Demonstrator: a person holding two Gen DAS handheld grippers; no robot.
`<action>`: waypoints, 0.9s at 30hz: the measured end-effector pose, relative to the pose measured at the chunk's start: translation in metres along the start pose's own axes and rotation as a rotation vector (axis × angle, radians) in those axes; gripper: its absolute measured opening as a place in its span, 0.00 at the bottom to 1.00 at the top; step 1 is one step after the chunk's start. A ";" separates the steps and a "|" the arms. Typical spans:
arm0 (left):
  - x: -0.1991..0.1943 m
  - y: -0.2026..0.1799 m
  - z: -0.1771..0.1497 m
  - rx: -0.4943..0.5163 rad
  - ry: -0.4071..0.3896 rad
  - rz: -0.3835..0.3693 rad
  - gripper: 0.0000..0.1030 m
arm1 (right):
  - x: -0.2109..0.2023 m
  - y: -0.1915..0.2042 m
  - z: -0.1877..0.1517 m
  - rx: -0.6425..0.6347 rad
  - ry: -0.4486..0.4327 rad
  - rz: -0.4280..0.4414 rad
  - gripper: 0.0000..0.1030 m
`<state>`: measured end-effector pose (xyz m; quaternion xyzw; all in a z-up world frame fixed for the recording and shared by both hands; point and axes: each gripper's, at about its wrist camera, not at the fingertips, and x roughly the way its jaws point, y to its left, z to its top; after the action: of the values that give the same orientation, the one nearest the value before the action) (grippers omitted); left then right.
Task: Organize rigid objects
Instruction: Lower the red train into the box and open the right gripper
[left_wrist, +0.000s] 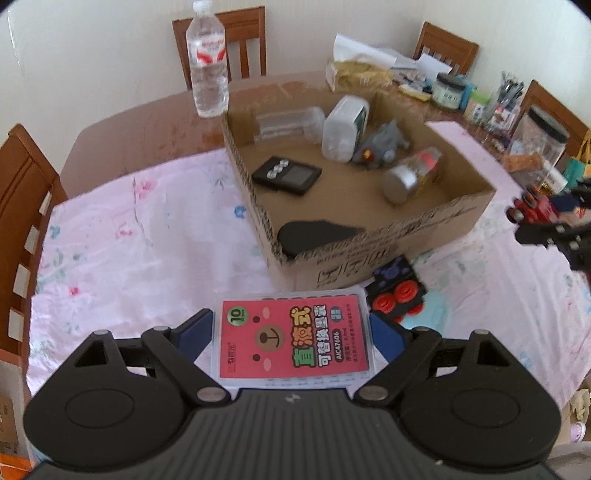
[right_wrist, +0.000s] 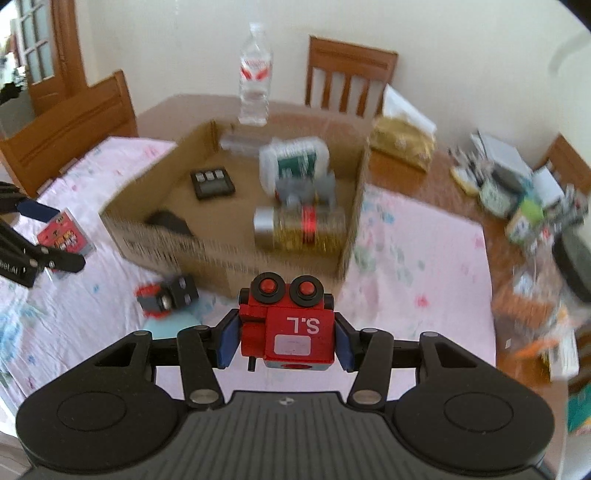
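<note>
A clear flat case with a red bear label (left_wrist: 295, 339) sits between the blue pads of my left gripper (left_wrist: 291, 321), which is shut on it just above the pink flowered cloth. My right gripper (right_wrist: 284, 325) is shut on a red wooden toy engine marked "S.L" (right_wrist: 291, 325), held up in front of the open cardboard box (right_wrist: 207, 254). From the left wrist view the right gripper (left_wrist: 543, 214) with the engine shows at the right edge. A black toy wagon with red wheels (left_wrist: 397, 291) lies on the cloth by the box's near corner.
Inside the box (left_wrist: 369, 243) lie a black timer (left_wrist: 286, 173), a grey toy animal (left_wrist: 384, 144), a silver-lidded glitter jar (left_wrist: 410, 173), clear containers and a dark flat thing (left_wrist: 310, 236). A water bottle (left_wrist: 207, 62) stands behind it. Jars and clutter crowd the table's right side; wooden chairs ring the table.
</note>
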<state>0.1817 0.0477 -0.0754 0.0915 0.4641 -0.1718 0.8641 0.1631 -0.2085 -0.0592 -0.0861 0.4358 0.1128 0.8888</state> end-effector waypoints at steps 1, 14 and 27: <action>-0.004 0.000 0.001 -0.001 -0.007 0.002 0.87 | -0.002 0.000 0.007 -0.013 -0.016 0.006 0.55; -0.034 0.009 0.014 -0.046 -0.085 0.055 0.87 | 0.043 0.030 0.077 -0.145 -0.070 0.133 0.55; -0.035 0.016 0.025 -0.082 -0.106 0.080 0.87 | 0.045 0.050 0.066 -0.180 -0.059 0.136 1.00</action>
<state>0.1892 0.0623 -0.0323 0.0655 0.4201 -0.1227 0.8967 0.2263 -0.1384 -0.0572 -0.1326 0.4024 0.2138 0.8802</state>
